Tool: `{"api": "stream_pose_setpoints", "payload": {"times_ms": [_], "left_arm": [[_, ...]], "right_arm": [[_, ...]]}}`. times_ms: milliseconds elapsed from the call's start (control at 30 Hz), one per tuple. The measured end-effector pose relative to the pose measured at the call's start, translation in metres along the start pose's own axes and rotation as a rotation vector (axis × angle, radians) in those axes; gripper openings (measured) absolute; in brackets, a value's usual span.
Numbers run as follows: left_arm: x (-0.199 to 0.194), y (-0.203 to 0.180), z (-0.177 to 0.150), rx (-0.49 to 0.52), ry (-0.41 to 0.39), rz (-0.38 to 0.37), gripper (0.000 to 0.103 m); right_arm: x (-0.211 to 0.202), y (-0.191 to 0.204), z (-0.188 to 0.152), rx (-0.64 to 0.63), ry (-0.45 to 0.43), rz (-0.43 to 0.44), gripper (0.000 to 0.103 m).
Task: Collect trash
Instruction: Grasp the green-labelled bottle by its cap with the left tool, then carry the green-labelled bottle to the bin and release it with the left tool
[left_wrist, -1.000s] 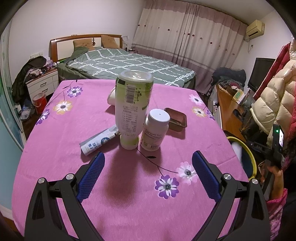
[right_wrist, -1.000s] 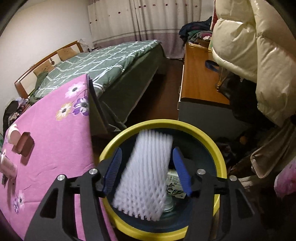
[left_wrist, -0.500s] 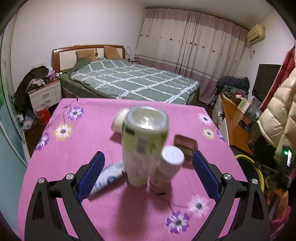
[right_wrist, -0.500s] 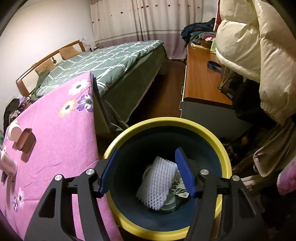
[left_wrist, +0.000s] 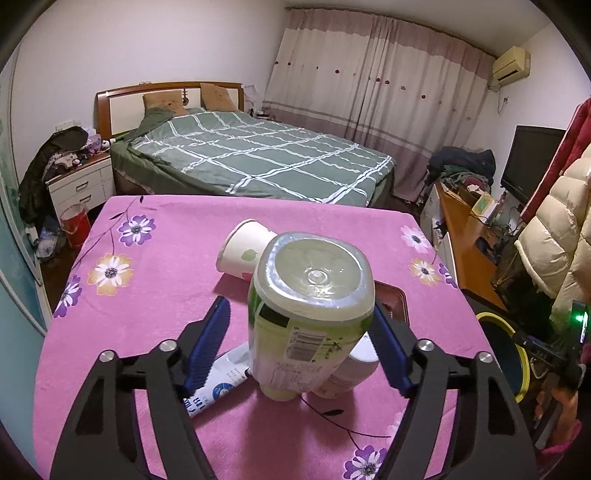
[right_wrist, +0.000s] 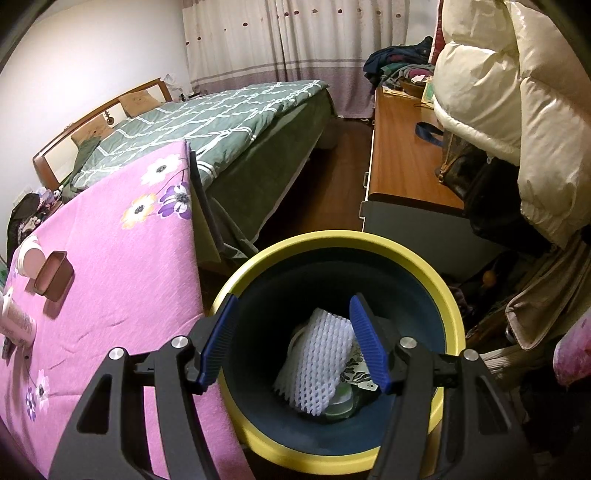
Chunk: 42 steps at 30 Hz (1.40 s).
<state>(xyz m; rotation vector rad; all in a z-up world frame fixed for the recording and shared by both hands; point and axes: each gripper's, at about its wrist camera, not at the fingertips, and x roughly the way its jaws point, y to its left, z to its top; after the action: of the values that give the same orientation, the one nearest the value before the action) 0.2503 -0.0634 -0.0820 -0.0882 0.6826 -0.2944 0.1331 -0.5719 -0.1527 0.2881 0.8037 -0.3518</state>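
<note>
Straddling the upside-down green bottle (left_wrist: 312, 317), left gripper (left_wrist: 299, 339) is wide open; next it needs to clamp. Right gripper (right_wrist: 293, 339) hangs open, empty, over the bin (right_wrist: 452, 306).

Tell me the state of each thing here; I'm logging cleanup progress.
Left gripper: jaws open around the bottle, not clamped.
Right gripper: jaws open, empty, above the bin.
Bottle: standing upside down on the table.
Cup: lying on its side.
Tube: lying flat.
Foam net: inside the bin.
Bin: open, partly filled.
</note>
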Motion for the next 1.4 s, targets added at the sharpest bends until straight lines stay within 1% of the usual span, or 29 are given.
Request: {"api": "stream_pose_setpoints", "payload": {"times_ms": [33, 100, 133, 167, 200, 367, 533, 633, 733, 867, 1000, 1133, 1267, 1400], "left_arm": [[0.001, 0.001, 0.001, 0.000, 0.000, -0.005, 0.070], [0.003, 0.000, 0.001, 0.006, 0.000, -0.006, 0.065], [0.003, 0.000, 0.002, 0.010, 0.000, -0.008, 0.062], [0.004, 0.000, 0.002, 0.014, 0.000, -0.015, 0.055], [0.003, -0.001, 0.002, 0.017, 0.001, -0.017, 0.054], [-0.007, -0.004, 0.001, 0.029, -0.013, -0.011, 0.054], [-0.032, -0.012, -0.001, 0.048, -0.024, 0.004, 0.054], [-0.052, -0.021, -0.002, 0.060, -0.026, -0.005, 0.054], [-0.075, -0.037, -0.003, 0.089, -0.039, -0.032, 0.054], [-0.095, -0.065, -0.003, 0.141, -0.063, -0.089, 0.054], [-0.097, -0.106, -0.002, 0.191, -0.055, -0.174, 0.054], [-0.083, -0.155, -0.004, 0.241, -0.029, -0.261, 0.054], [-0.055, -0.210, -0.007, 0.280, 0.023, -0.366, 0.054], [-0.025, -0.266, -0.013, 0.325, 0.068, -0.448, 0.054]], "right_arm": [[0.000, 0.001, 0.000, -0.002, 0.002, 0.000, 0.060], [0.000, 0.002, -0.002, -0.008, 0.006, 0.000, 0.060], [0.000, 0.003, -0.002, -0.008, 0.007, 0.001, 0.060], [0.000, 0.003, -0.002, -0.010, 0.007, 0.001, 0.060], [-0.001, 0.004, -0.003, -0.011, 0.007, 0.002, 0.060], [-0.004, 0.005, -0.003, -0.010, -0.001, 0.007, 0.060], [-0.013, 0.003, -0.004, -0.011, -0.018, 0.019, 0.060], [-0.019, 0.002, -0.006, -0.010, -0.028, 0.024, 0.060], [-0.027, -0.004, -0.010, -0.005, -0.039, 0.025, 0.060], [-0.036, -0.014, -0.013, 0.007, -0.052, 0.013, 0.060], [-0.047, -0.030, -0.021, 0.024, -0.065, 0.000, 0.060], [-0.059, -0.046, -0.029, 0.046, -0.080, -0.016, 0.060], [-0.068, -0.060, -0.035, 0.059, -0.093, -0.037, 0.060], [-0.077, -0.076, -0.043, 0.073, -0.098, -0.062, 0.060]]}}
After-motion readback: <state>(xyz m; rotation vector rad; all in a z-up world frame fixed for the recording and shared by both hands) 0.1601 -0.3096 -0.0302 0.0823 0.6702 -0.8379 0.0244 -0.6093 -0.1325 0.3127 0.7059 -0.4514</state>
